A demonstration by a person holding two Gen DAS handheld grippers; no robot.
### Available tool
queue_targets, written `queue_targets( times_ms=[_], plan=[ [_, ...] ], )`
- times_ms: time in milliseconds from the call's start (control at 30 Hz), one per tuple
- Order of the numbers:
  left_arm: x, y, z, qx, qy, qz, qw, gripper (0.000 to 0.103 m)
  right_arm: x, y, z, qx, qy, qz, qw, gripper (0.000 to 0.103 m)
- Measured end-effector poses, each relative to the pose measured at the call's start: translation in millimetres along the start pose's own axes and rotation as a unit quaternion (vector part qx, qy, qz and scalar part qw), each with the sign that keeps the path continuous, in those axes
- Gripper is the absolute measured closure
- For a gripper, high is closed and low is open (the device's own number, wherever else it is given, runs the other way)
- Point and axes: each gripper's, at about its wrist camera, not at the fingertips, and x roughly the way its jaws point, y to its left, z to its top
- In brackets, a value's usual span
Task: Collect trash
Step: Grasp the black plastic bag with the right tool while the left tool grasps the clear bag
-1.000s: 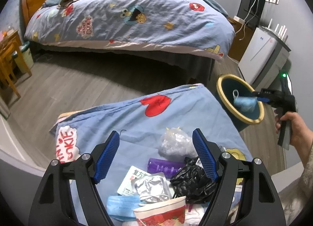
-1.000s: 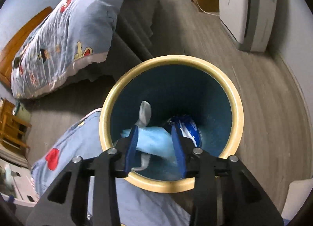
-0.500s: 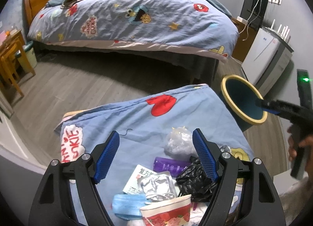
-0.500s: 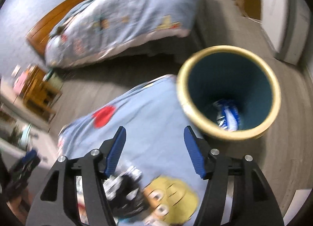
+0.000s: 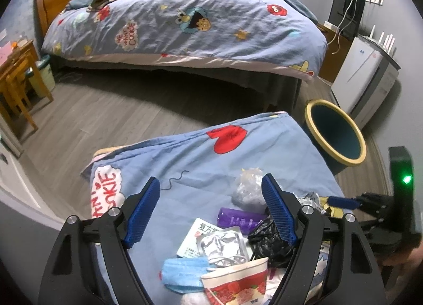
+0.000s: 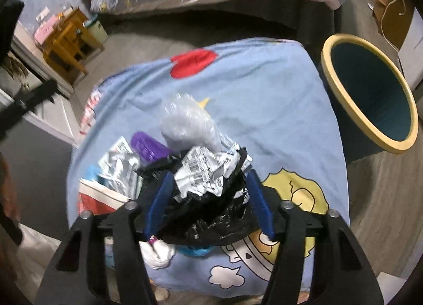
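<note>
My right gripper (image 6: 208, 199) hangs over the trash pile on the blue cloth (image 6: 264, 93), its jaws closing around the black bag (image 6: 211, 215) with a crumpled barcode wrapper (image 6: 208, 170) on top. The bag sits between my blue pads, though I cannot tell whether they press on it yet (the picture is blurred). My left gripper (image 5: 211, 212) hovers over the same pile with jaws wide apart and nothing held. Under it lie a purple tube (image 5: 238, 219), a foil pack (image 5: 224, 244), a blue mask (image 5: 185, 273), a paper cup (image 5: 235, 284) and a clear plastic wad (image 5: 248, 188). The bin (image 6: 370, 93), yellow-rimmed and dark blue inside, stands on the floor just beside the cloth's right edge, tilted toward me. The bed (image 5: 185, 22) is beyond.
</note>
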Motion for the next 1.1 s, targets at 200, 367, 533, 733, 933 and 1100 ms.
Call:
queue_targets(
  times_ms=[200,367,533,733,933,1100],
  plan=[
    [12,-7,-1,0.012,0.009,0.002,0.9999,0.024,-6,-5,2,-0.014,-0.006,0.013,1.0,0.077],
    [40,-16,-4,0.011,0.028,-0.005,0.9995,0.024,-41,-22,13,0.011,-0.04,0.025,0.999,0.077],
    [76,-33,-5,0.021,0.052,-0.013,0.9984,0.024,-67,-43,25,0.001,-0.067,-0.025,0.997,0.077],
    [100,-54,-5,0.038,0.068,-0.025,0.9966,0.024,-76,-80,33,0.01,-0.086,-0.075,0.993,0.077],
    [124,-77,-12,0.077,0.09,-0.025,0.9927,0.025,-75,-109,37,0.047,-0.088,-0.062,0.993,0.077],
    [138,-84,-20,0.094,0.113,-0.035,0.9885,0.081,-76,-114,38,0.058,-0.092,-0.056,0.993,0.077]
  ],
)
